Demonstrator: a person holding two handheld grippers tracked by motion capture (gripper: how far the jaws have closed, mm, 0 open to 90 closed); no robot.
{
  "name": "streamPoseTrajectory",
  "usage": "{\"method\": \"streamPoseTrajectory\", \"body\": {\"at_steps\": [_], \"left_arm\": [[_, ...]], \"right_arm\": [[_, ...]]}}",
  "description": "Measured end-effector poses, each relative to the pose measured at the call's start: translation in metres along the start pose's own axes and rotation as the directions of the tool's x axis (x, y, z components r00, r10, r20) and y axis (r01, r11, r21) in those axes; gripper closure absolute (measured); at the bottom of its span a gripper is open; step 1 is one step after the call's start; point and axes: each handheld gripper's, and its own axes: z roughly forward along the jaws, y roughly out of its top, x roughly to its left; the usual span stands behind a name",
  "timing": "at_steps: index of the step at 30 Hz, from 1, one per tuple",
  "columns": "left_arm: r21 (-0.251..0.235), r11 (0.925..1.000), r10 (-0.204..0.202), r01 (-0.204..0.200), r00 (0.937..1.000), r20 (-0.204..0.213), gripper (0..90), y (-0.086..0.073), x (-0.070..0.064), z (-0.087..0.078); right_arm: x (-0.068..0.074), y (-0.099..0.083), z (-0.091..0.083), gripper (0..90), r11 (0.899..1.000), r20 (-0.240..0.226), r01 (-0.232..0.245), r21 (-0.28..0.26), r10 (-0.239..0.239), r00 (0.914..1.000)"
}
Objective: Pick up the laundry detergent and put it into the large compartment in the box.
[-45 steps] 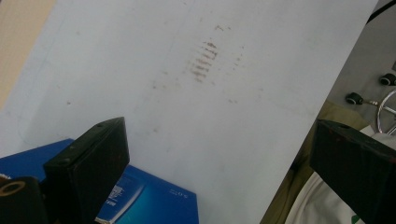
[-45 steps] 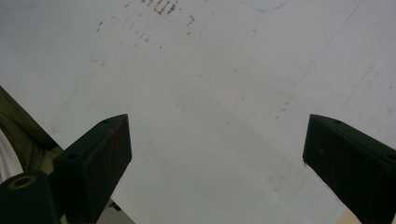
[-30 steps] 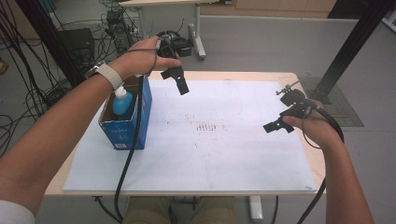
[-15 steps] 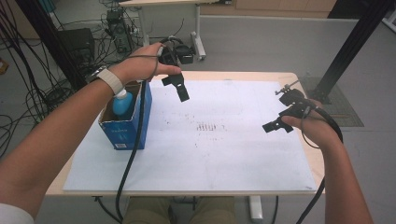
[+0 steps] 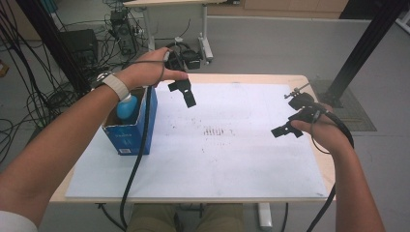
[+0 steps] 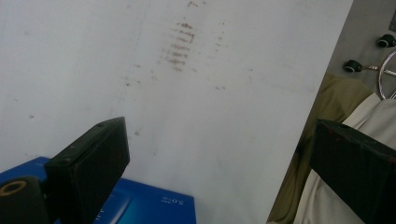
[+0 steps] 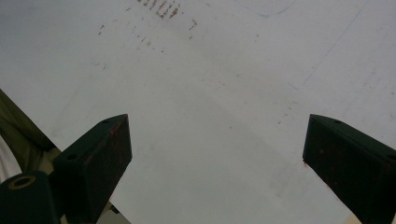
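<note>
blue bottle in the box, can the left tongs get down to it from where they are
Probably yes. The left tongs hang open above the white sheet, just right of the blue box. The box is open on top, the blue bottle stands exposed, and nothing lies between; only the forearm crosses overhead.
</note>
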Motion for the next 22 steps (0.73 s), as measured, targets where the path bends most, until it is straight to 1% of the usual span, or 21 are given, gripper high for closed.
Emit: {"method": "streamPoseTrajectory", "body": {"at_steps": [7, 10, 22], "left_arm": [[0.003, 1.0000, -0.001, 0.001, 1.0000, 0.004, 5.7, -0.0006, 0.0024, 0.0043], [0.000, 1.0000, -0.008, 0.008, 0.9999, 0.007, 5.7, -0.0014, 0.0033, 0.0056], [-0.002, 0.9999, -0.013, 0.013, 0.9999, 0.007, 5.8, -0.0031, 0.0051, 0.0058]], "right_arm": [[-0.0015, -0.0014, 0.0024, 7.9, 1.000, -0.002, -0.002, 0.003, 0.002, 1.0000], [-0.0021, -0.0021, 0.0030, 7.9, 1.000, -0.003, -0.004, 0.003, 0.004, 1.0000], [-0.0022, -0.0032, 0.0038, 7.9, 1.000, -0.002, -0.004, 0.002, 0.004, 1.0000]]}}
